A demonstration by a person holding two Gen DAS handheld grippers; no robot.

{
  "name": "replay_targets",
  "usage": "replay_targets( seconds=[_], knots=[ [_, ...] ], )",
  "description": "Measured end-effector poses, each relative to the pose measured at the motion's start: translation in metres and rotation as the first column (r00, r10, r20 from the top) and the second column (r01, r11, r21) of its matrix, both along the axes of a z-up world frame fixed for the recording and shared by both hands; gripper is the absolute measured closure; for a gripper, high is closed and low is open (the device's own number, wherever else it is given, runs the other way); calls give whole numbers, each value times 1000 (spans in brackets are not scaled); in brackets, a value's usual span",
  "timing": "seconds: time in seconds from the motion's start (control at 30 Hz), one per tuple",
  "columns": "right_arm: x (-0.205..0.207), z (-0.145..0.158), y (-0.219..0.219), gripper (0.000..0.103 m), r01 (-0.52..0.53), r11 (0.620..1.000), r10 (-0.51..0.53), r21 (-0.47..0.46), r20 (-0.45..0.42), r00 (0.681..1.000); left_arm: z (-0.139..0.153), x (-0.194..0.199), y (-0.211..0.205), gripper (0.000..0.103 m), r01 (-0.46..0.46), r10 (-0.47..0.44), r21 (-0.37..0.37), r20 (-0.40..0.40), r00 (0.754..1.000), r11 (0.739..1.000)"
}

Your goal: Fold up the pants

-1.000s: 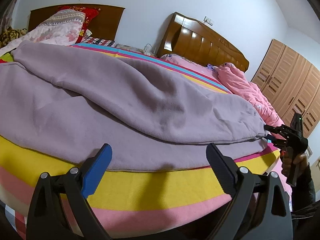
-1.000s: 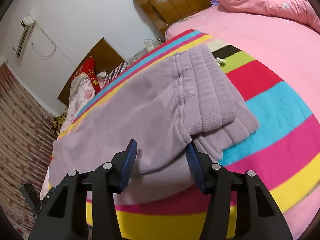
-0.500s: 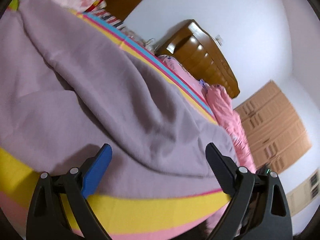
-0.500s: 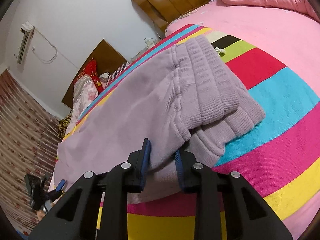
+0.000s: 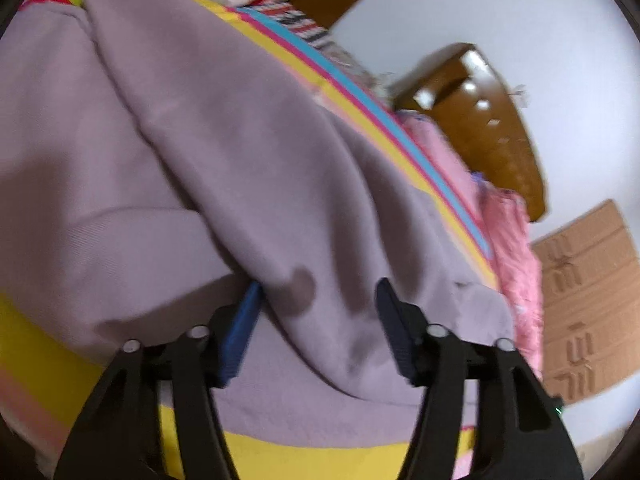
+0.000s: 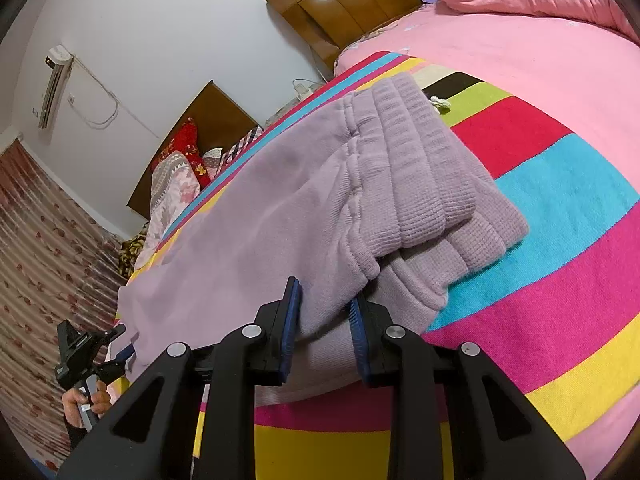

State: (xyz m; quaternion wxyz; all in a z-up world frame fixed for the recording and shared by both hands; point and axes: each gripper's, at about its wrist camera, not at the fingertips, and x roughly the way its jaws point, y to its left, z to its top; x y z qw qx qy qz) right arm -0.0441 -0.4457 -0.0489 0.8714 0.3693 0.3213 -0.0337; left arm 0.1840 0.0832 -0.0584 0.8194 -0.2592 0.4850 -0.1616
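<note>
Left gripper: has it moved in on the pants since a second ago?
Yes. The left gripper has advanced over the striped sheet's yellow band and rolled; its jaws are closing around a fold of the pants.

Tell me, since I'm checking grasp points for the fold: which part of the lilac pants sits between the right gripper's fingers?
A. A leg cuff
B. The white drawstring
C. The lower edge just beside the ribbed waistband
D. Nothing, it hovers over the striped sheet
C: in the right wrist view the right gripper pinches a bunch of the lilac pants at their lower edge, just beside the ribbed waistband.
</note>
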Motion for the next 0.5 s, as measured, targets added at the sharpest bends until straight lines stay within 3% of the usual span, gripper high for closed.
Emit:
replay_targets(
  seconds=[0.07, 0.2, 0.23, 0.27, 0.3, 0.33, 0.4, 0.5],
  knots=[
    [0, -1, -1, 77, 1, 1000, -1, 4, 5, 1000, 1, 5, -2, 25, 18, -18, -15, -16, 1000, 1000],
    [-2, -3, -5, 77, -1, 1000, 1, 9, 12, 1000, 4, 9, -11, 21, 19, -18, 35, -29, 999, 999],
    [-2, -4, -5, 77, -2, 1000, 2, 8, 12, 1000, 4, 8, -13, 24, 11, -10, 42, -19, 1000, 999],
    [-3, -4, -6, 77, -2, 1000, 2, 7, 12, 1000, 3, 8, -15, 36, 10, -10, 41, -7, 1000, 999],
    [-3, -4, -6, 77, -3, 1000, 2, 7, 12, 1000, 0, 10, -18, 83, 27, -27, 25, -11, 1000, 999],
    [-3, -4, -6, 78, -1, 1000, 1, 8, 11, 1000, -8, 11, -19, 97, 33, -33, 3, -41, 999, 999],
    [-3, -5, -6, 81, 0, 1000, 0, 6, 12, 1000, -12, 5, -14, 98, 23, -22, -56, 10, 1000, 998],
    [1, 2, -7, 85, -8, 1000, 8, -11, 4, 1000, 7, -7, -14, 99, 37, -32, -36, 128, 991, 999]
  ],
)
